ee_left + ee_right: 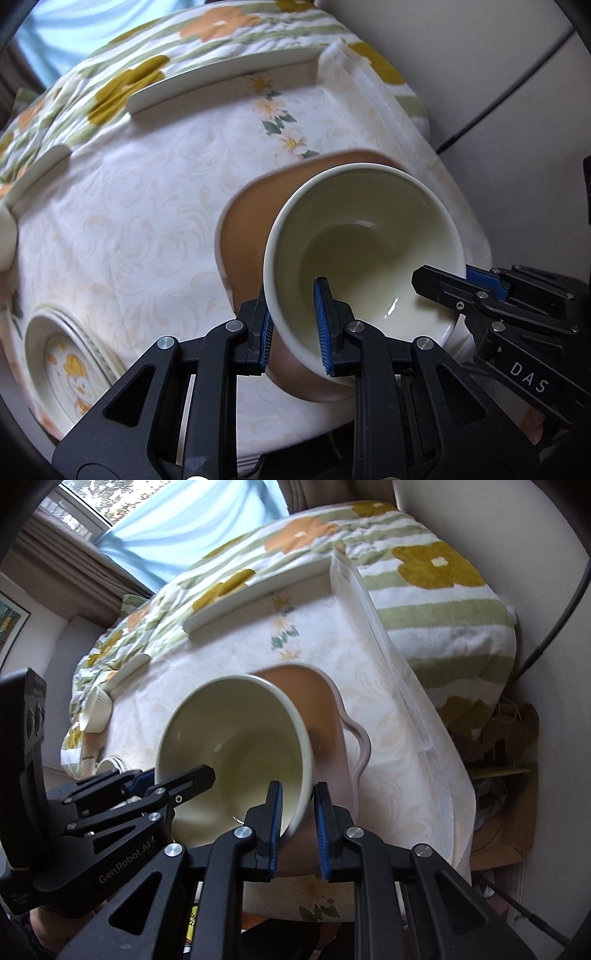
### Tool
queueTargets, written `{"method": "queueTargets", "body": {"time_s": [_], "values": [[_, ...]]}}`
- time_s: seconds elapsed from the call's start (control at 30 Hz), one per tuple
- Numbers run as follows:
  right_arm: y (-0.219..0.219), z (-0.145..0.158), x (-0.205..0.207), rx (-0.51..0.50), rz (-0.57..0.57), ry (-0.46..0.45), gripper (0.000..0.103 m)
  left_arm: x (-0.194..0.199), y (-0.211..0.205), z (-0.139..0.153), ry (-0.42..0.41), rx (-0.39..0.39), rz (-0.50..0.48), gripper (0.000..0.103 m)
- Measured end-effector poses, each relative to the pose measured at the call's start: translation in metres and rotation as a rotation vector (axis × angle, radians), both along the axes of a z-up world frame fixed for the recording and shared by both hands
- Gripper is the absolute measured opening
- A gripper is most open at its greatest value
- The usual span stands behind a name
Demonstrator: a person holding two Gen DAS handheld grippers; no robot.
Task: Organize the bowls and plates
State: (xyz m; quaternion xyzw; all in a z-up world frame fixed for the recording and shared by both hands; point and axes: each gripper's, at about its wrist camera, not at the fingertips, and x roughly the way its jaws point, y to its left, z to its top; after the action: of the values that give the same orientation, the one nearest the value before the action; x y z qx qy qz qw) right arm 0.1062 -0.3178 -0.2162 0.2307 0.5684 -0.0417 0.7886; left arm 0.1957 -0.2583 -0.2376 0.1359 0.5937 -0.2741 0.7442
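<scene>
A cream bowl [364, 251] is held over a pink-brown dish [245, 236] with handles on the table. My left gripper [293, 325] is shut on the bowl's near-left rim, one finger inside and one outside. My right gripper [298, 812] is shut on the bowl's [236, 749] right rim; it also shows at the right of the left wrist view [458, 284]. The pink dish [325, 709] lies under and beyond the bowl. A stack of flowered plates [70, 354] sits at the table's near left.
A white tablecloth [147, 206] covers the table. White rectangular plates [225, 79] lie along its far edge, and a small ribbed white cup [96, 709] stands at the left. A floral blanket [424, 590] lies beyond. Boxes and clutter [498, 768] are on the floor at right.
</scene>
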Motion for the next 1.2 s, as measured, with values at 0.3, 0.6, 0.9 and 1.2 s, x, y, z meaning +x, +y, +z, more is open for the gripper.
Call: {"method": "queueTargets", "body": {"time_s": [0.3, 0.6, 0.9, 1.2], "values": [[0.005, -0.014, 0.003, -0.005, -0.035, 0.041, 0.016, 0.003, -0.007, -0.016, -0.030, 0.069, -0.065, 0.018], [0.010, -0.016, 0.007, -0.057, -0.038, 0.069, 0.016, 0.003, -0.015, -0.022, -0.068, 0.104, -0.104, 0.018], [0.008, -0.008, 0.005, -0.064, -0.050, 0.060, 0.016, 0.003, -0.012, -0.008, -0.095, 0.102, -0.101, 0.018], [0.011, 0.019, -0.011, -0.086, 0.020, -0.028, 0.016, -0.006, -0.006, 0.023, -0.150, 0.076, -0.094, 0.018]]}}
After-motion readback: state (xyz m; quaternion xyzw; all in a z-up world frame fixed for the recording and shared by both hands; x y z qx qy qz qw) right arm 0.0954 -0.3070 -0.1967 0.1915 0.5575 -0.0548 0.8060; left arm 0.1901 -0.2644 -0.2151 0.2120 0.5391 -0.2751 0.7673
